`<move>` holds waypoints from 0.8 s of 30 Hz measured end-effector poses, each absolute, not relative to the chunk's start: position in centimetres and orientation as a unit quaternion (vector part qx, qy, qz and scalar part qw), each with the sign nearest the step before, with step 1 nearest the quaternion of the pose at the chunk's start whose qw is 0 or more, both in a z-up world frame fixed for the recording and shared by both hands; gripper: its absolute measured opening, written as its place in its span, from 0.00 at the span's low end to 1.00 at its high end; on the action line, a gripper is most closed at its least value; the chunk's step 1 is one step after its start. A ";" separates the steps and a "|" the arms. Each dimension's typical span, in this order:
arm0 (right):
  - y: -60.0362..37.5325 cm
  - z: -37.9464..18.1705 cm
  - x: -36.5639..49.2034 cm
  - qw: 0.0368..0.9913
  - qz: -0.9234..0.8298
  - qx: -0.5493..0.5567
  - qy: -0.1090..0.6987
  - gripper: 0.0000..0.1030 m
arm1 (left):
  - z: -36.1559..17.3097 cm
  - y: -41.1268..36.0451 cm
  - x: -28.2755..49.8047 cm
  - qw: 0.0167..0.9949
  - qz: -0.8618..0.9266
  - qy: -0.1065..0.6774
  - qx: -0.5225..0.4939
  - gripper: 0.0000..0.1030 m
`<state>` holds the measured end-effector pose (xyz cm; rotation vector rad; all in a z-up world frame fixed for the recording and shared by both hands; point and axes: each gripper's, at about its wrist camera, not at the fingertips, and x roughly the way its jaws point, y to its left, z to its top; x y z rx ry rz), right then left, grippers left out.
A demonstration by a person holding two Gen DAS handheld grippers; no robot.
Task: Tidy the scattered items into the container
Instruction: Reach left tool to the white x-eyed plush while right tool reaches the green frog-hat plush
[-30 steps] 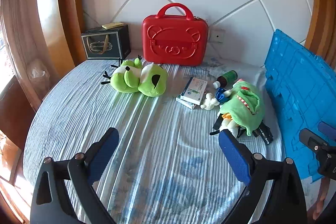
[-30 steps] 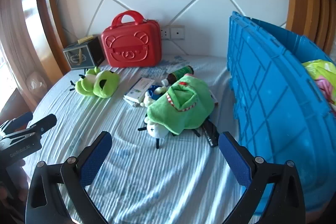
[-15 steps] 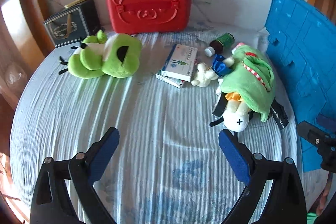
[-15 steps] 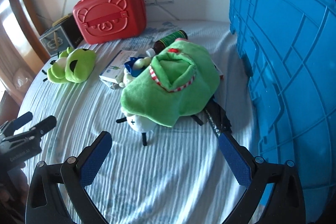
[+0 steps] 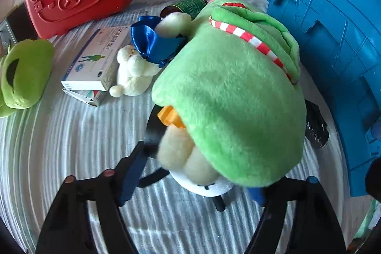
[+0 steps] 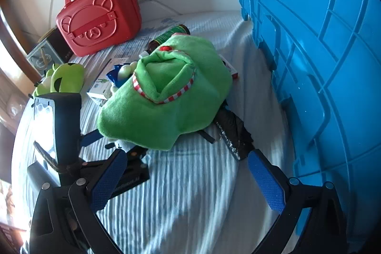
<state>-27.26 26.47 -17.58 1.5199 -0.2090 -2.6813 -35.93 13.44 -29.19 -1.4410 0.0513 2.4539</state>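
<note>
On the striped bed (image 6: pixel 190 182), beside the blue container (image 6: pixel 321 63) at the right, lies a green plush toy (image 5: pixel 233 99). Around its near end sits the left hand-held gripper (image 5: pixel 193 180), its jaws just narrowing, though whether the pads press is unclear. Nearby the right hand-held gripper (image 6: pixel 185 180) hangs spread wide, holding nothing. Farther left lie a white box (image 5: pixel 95 61) and a small white bear (image 5: pixel 133 73).
</note>
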 end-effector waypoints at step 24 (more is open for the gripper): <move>18.5 -27.6 -39.1 0.081 -0.816 0.567 -0.078 1.00 | -26.8 -0.6 -37.4 0.072 0.855 -0.005 -0.513 0.52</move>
